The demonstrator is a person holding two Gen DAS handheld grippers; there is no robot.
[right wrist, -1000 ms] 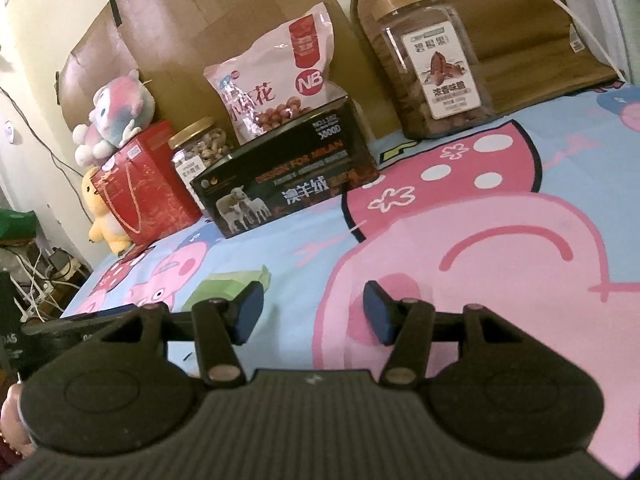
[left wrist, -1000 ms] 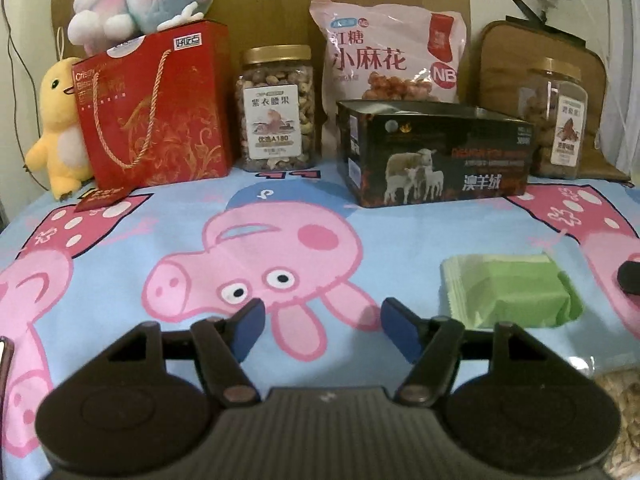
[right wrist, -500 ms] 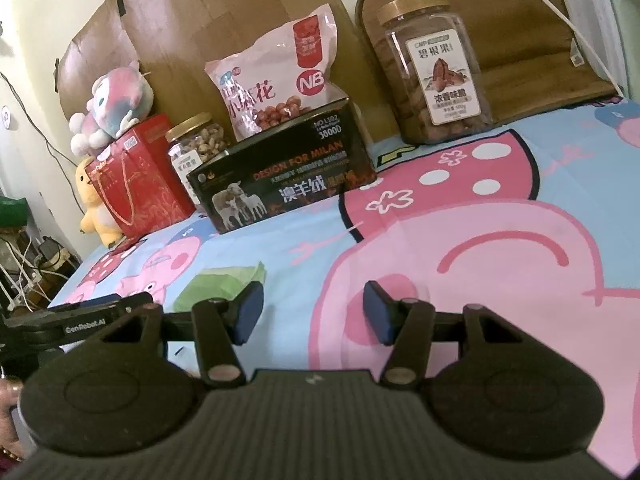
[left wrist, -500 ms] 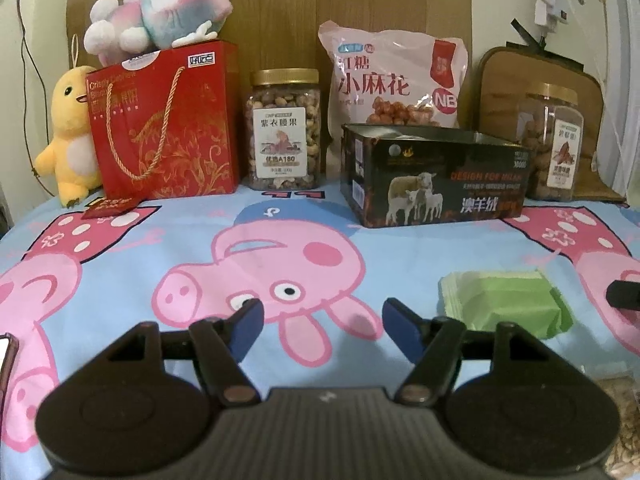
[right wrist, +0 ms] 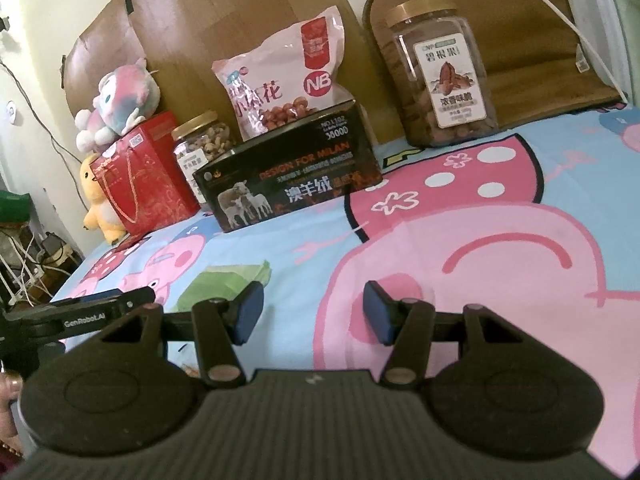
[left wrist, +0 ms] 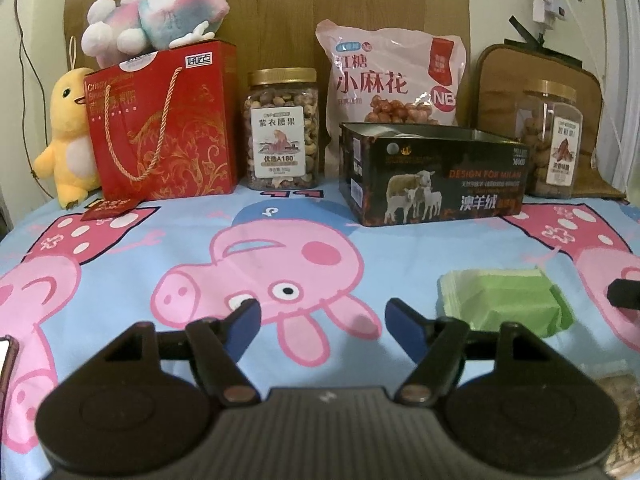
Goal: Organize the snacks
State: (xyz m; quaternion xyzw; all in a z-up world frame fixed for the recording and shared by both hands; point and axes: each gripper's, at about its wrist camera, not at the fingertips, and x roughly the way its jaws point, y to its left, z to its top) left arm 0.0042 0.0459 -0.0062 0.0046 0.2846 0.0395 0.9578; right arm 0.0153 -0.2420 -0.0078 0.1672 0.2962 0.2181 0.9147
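A green snack packet (left wrist: 506, 300) lies on the cartoon-pig sheet (left wrist: 360, 240), just right of my left gripper (left wrist: 323, 326), which is open and empty. The packet also shows in the right wrist view (right wrist: 224, 284), left of my right gripper (right wrist: 310, 316), open and empty above the sheet. At the back stand an open black tin box (left wrist: 434, 170), a cashew jar (left wrist: 282, 128), a pink snack bag (left wrist: 394, 76), a second nut jar (left wrist: 554, 138) and a red gift bag (left wrist: 164, 120). The box (right wrist: 288, 176) and the second jar (right wrist: 440, 72) also show in the right wrist view.
A plush toy (left wrist: 156, 4) sits on the red bag and a yellow duck plush (left wrist: 66, 136) stands left of it. A brown cushion (right wrist: 540, 60) leans behind the right jar. Another snack pack (left wrist: 620, 420) lies at the lower right edge. Cables hang at the left (right wrist: 24, 264).
Both grippers have drawn back and tilted up a little, so the back row sits lower in the frames. Both stay open, and nothing on the sheet has moved.
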